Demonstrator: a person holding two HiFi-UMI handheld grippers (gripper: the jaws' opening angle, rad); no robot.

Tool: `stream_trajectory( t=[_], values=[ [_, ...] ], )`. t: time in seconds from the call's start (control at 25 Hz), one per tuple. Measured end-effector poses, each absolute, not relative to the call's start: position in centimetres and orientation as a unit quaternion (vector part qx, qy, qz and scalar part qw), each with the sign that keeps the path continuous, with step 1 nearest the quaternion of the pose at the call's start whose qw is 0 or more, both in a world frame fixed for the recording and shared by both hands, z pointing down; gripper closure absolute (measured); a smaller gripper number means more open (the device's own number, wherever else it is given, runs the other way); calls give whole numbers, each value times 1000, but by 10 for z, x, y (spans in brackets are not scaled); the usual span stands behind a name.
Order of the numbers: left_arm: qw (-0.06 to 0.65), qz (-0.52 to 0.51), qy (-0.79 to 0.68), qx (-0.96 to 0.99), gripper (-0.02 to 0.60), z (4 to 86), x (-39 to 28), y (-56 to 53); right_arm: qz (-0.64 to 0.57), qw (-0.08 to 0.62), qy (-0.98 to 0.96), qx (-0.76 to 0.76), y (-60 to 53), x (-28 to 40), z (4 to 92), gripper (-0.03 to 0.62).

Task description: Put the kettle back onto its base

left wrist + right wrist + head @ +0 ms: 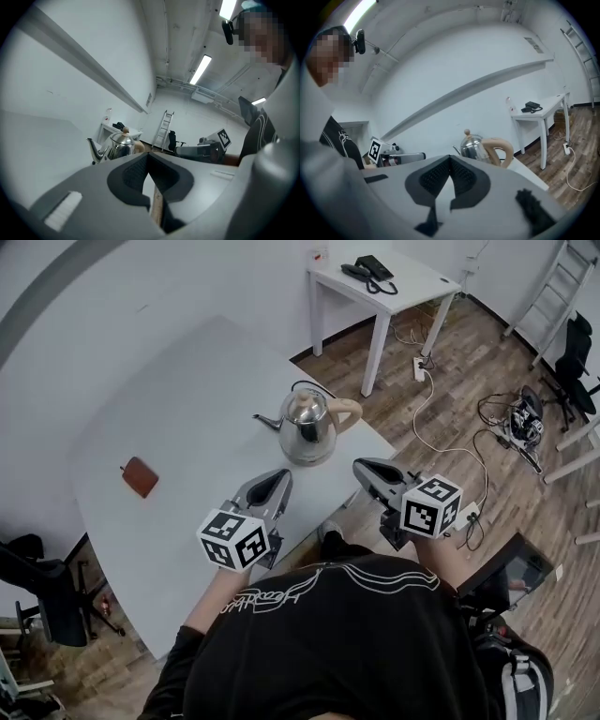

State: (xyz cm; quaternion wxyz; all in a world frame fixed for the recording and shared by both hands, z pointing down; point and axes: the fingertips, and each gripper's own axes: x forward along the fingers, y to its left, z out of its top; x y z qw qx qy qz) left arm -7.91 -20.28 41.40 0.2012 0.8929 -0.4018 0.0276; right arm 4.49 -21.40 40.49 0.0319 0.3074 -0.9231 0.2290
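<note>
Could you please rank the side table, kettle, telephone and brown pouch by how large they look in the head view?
1. side table
2. kettle
3. telephone and brown pouch: too close to rank, and the telephone sits farther from the camera, so their true sizes are unsure.

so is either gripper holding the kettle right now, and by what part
Nothing is held. The left gripper and right gripper are both shut and empty, clear of the kettle standing on the table.
</note>
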Motion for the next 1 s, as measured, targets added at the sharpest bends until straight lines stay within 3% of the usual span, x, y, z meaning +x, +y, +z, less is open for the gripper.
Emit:
stream_trajectory(
  t=[0.36,0.68,1.0],
  values=[
    [212,35,-290,933,575,387,-39,-138,207,80,-948,227,-140,12,384,588],
    [190,40,-272,942,575,374,-29,-124,208,70,-958,186,-115,2,376,588],
    [212,31,-260,942,575,371,-24,-123,195,60,-963,176,-114,0,376,588]
  ],
)
